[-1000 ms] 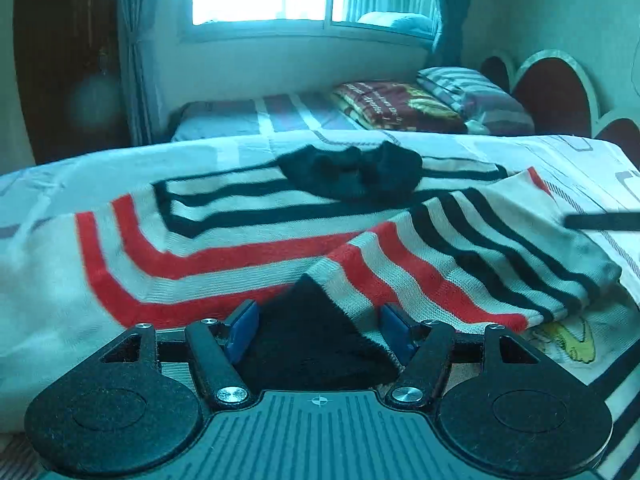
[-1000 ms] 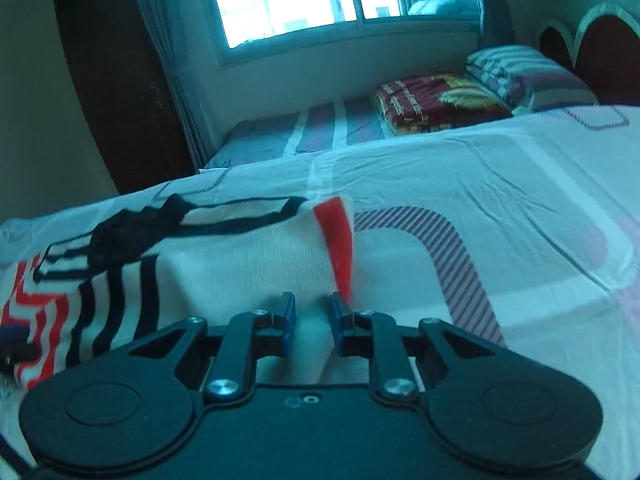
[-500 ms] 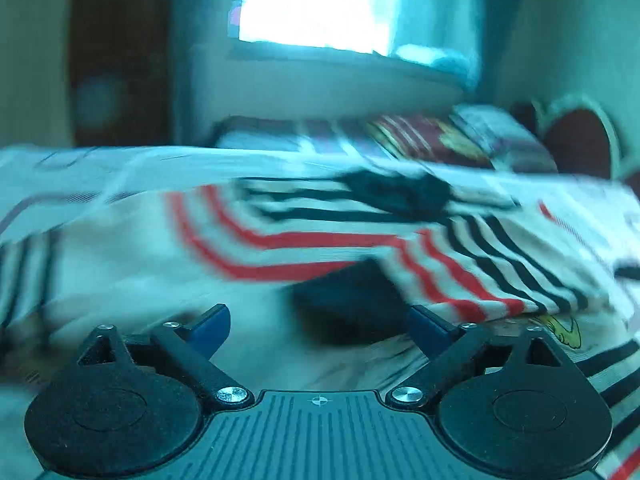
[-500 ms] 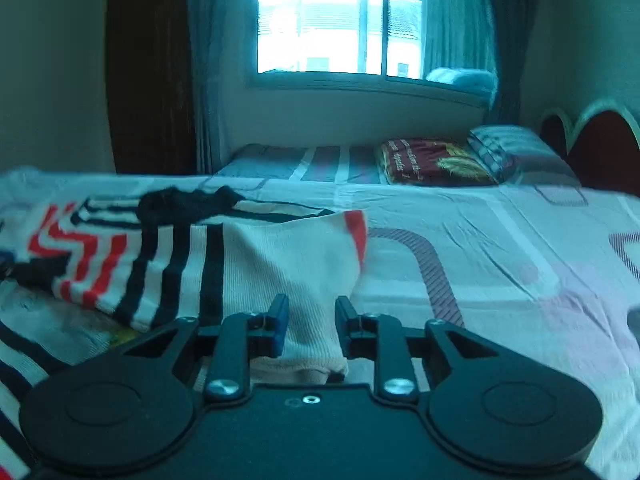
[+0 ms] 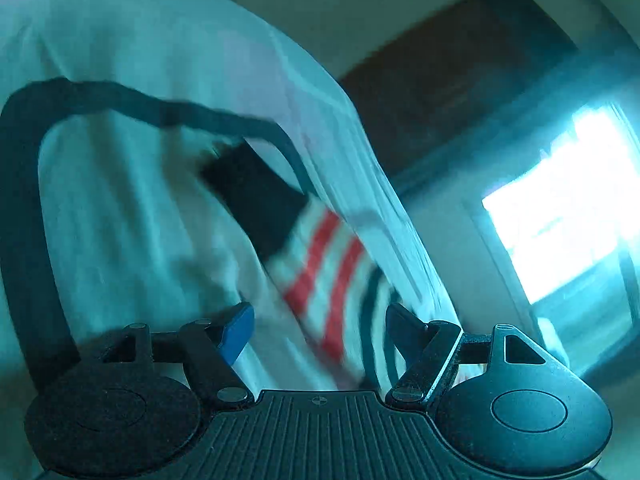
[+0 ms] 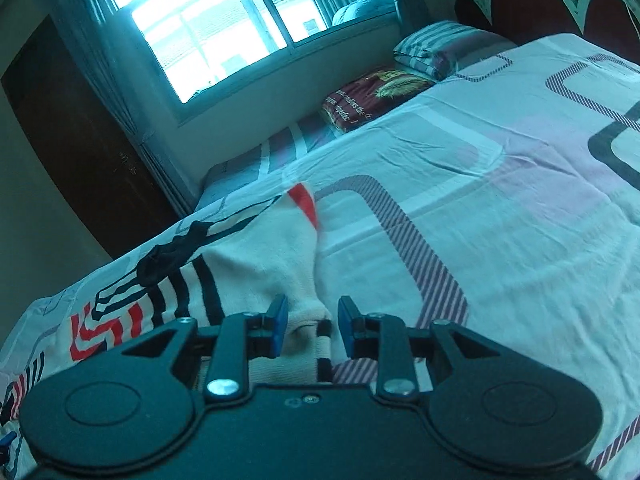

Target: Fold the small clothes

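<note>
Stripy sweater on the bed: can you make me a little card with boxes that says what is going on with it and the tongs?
sweater: stripy sweater lies spread on the bed sheet
left tongs: left tongs closing, pads apart, blurred sleeve in front of them, not pinched
right tongs: right tongs opening, sweater edge between the pads, right pad off the cloth
behind: window, pillows, headboard
fold: not finished

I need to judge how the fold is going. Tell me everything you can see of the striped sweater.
The sweater is a cream knit with black and red stripes and a black collar, lying partly folded on the bedsheet. One cream sleeve cuff sits between the right gripper's opening jaws. The blurred left view shows a black-cuffed sleeve ahead of the left gripper, untouched.
</note>
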{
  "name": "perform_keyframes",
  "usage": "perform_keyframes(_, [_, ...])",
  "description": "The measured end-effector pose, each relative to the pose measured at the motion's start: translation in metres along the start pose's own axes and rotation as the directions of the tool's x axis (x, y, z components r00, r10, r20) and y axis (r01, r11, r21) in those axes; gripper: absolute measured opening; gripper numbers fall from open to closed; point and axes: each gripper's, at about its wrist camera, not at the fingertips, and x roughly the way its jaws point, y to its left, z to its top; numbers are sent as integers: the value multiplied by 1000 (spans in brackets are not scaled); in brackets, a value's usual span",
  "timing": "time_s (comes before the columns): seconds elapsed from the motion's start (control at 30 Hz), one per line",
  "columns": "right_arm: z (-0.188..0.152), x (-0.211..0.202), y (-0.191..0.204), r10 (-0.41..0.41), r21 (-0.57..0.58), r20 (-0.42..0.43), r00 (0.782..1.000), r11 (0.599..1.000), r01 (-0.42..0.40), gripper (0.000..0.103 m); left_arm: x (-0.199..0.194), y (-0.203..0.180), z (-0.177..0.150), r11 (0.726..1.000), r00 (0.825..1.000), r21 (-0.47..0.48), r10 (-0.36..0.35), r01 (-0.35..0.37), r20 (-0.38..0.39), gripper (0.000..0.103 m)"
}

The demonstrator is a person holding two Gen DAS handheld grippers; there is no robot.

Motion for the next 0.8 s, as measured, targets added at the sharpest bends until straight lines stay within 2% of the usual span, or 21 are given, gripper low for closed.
perform_keyframes(0.07, [2, 1, 6, 5, 2, 5, 1000, 1000, -5, 30, 10, 3, 7, 999, 1000, -33, -16, 16, 8, 74])
perform_keyframes(0.37, [8, 9, 6, -23, 10, 12, 1000, 1000, 23, 31, 53, -6, 38, 999, 999, 35, -22, 21, 29, 72])
perform_keyframes(0.43, [7, 10, 2, -27, 23, 10, 1000, 999, 27, 31, 54, -6, 41, 999, 999, 37, 27, -29, 46, 49])
perform_keyframes(0.47, [6, 10, 1, -30, 27, 9, 1000, 999, 30, 31, 50, -2, 44, 998, 998, 43, 43, -46, 54, 40])
perform_keyframes(0.5, [5, 10, 0, -33, 27, 6, 999, 999, 32, 31, 49, 1, 45, 996, 996, 49, 69, -72, 50, 15])
perform_keyframes(0.53, [5, 11, -1, -36, 27, 2, 999, 999, 36, 31, 51, 1, 47, 995, 996, 40, 89, -90, 28, 5])
perform_keyframes(0.57, [5, 11, -1, -37, 29, 1, 999, 999, 37, 31, 46, 2, 47, 997, 997, 37, 71, -72, 24, 5])
perform_keyframes(0.63, [6, 10, -2, -36, 33, 8, 999, 999, 36, 31, 40, -16, 45, 992, 998, 113, 49, -54, 44, 5])
perform_keyframes(0.7, [6, 9, -3, -39, 35, 15, 999, 999, 39, 31, 36, -45, 39, 981, 999, 191, -26, 18, 37, 5])
perform_keyframes(0.8, [6, 6, -3, -39, 41, 23, 999, 998, 38, 31, 31, -111, 10, 922, 988, 356, -150, 153, -37, 4])
